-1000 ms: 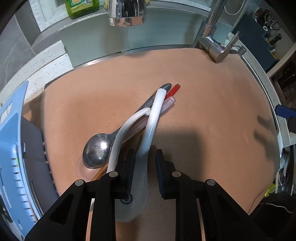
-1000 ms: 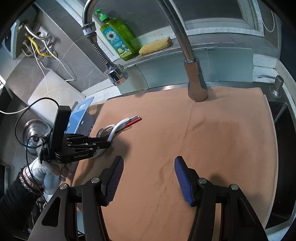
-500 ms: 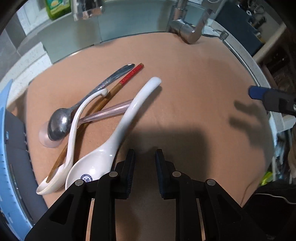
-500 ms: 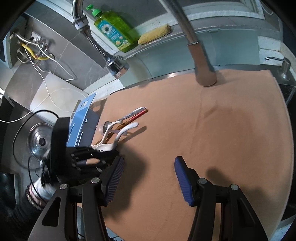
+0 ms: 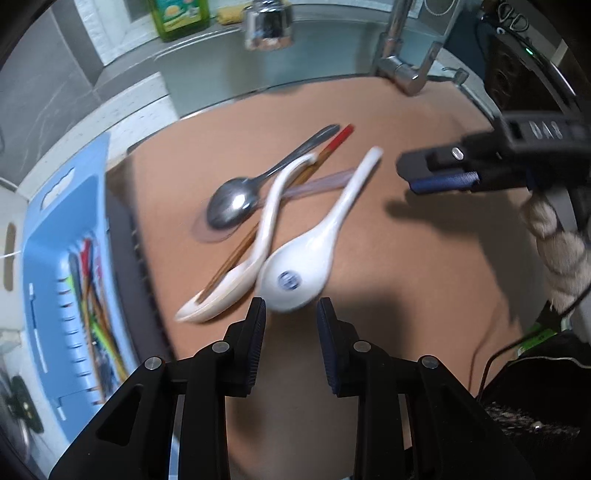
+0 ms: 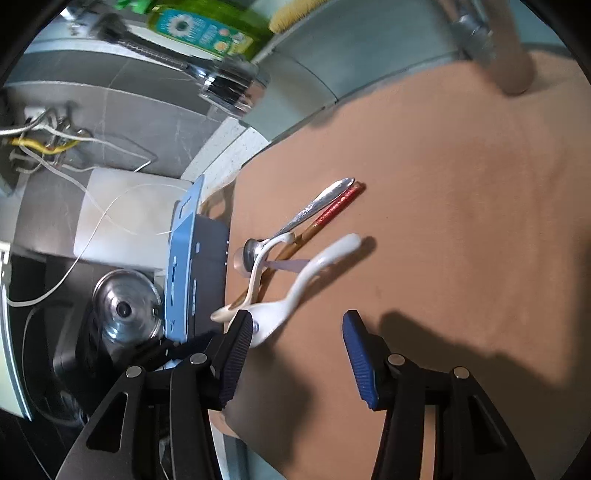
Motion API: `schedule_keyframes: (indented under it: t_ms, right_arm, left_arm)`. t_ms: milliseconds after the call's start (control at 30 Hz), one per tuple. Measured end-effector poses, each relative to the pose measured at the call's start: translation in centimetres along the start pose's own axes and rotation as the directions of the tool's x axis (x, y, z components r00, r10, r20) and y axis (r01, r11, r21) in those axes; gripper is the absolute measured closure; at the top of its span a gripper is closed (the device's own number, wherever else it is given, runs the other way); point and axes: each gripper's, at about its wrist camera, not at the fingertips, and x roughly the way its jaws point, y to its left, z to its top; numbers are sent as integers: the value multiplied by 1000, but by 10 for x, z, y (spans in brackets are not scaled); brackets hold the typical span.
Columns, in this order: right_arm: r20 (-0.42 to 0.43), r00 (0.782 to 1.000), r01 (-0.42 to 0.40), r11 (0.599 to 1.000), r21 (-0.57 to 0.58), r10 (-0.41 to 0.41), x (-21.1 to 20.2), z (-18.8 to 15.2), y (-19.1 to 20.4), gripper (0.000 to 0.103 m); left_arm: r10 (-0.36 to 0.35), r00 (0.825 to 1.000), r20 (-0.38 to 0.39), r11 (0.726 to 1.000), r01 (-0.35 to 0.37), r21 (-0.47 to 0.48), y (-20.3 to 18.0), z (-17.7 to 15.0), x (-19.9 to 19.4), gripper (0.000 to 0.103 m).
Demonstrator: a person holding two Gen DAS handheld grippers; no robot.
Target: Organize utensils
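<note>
A brown mat covers the counter, and the utensils lie in a loose heap on its left part. A white spoon lies with its bowl nearest the left hand-held gripper, handle running up and away. Beside it a cream spoon crosses over chopsticks with red ends, a steel spoon and a clear spoon, whose bowl shows under the steel one.

The left hand-held gripper hangs just short of the white spoon's bowl; its jaws have just been opening and stand apart — nothing sits between the pads, and the bowl's edge lies just beyond the tips.

The right hand-held gripper is released too, its blue-padded jaws wide with bare mat between them, though they have just been closing a little. In the right wrist view its left finger overlaps the white spoon's bowl; whether they touch I cannot tell. In the left wrist view it comes in from the right, near the white spoon's handle tip, carried by a gloved hand.

A blue rack stands just off the mat's left edge, with chopsticks and other utensils already lying in it. A faucet, a spray head and a green soap bottle line the back of the sink.
</note>
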Motion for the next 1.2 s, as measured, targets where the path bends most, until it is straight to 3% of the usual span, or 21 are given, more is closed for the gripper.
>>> schedule_keyframes:
  t_ms: [133,200,467,567,833,967,1067,1200]
  right_arm:
    - [-8,1000,20,999,30,-20,18,7,1,57]
    - [-9,1000,27,999,34,-27,23,10,2,57]
    - [-5,998,55,997,48,-55,36,20,6,57]
    - [-12,998,56,997,58,-55,38,21,5,65]
    - [-24,998,53,996,74,-51,40,23,1,72]
    - [-35,998,56,996,64,-54,41,23,1,83]
    - [-35,998,59,996,63,-57,40,22,1,85]
    - [-40,998,55,997,62,-53,42,23,2,84]
  left_arm:
    - [26,1000,-6,1000,-26,-8,10,-1,4,74]
    - [32,999,-3,999,-32,-7,14,2,5,58]
    - [7,999,-42,998,-4,57,6,9,19,58]
    - [-2,999,-44,997,5,78,-2,11,23,58]
    - [-2,998,-65,996,8,92,-11,19,32,58]
    - [1,997,-74,990,9,138,-24,25,34,59]
    - [18,996,-87,985,-3,172,-31,26,37,66]
    - [23,996,-88,984,-7,180,-35,22,37,67]
